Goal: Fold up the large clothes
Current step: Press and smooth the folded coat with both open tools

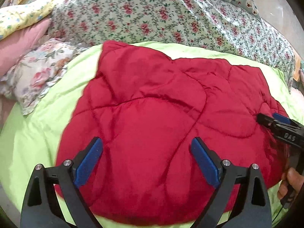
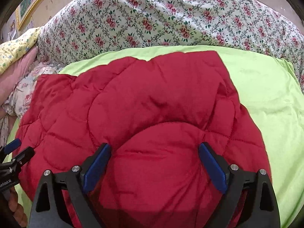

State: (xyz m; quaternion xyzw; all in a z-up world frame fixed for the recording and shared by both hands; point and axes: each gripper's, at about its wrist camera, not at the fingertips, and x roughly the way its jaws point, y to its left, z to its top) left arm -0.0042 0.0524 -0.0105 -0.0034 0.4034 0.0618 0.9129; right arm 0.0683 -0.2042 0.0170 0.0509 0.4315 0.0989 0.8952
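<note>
A red quilted padded garment (image 1: pixel 152 117) lies spread on a lime green sheet (image 1: pixel 34 133). It also fills the right wrist view (image 2: pixel 144 114) on the same sheet (image 2: pixel 269 95). My left gripper (image 1: pixel 146 148) is open and empty, with its blue pads just above the garment's near part. My right gripper (image 2: pixel 153 152) is open too, its fingers straddling a puffed ridge of the red fabric. The right gripper shows at the right edge of the left wrist view (image 1: pixel 269 118), over the garment's right side. The left gripper shows at the left edge of the right wrist view (image 2: pixel 17 150).
A floral bedspread (image 1: pixel 152 13) rises behind the green sheet. A pink pillow (image 1: pixel 20 43), a yellow floral pillow (image 1: pixel 22 17) and a flowered cushion (image 1: pixel 39 72) lie at the left. A gold picture frame (image 2: pixel 32 5) hangs on the wall.
</note>
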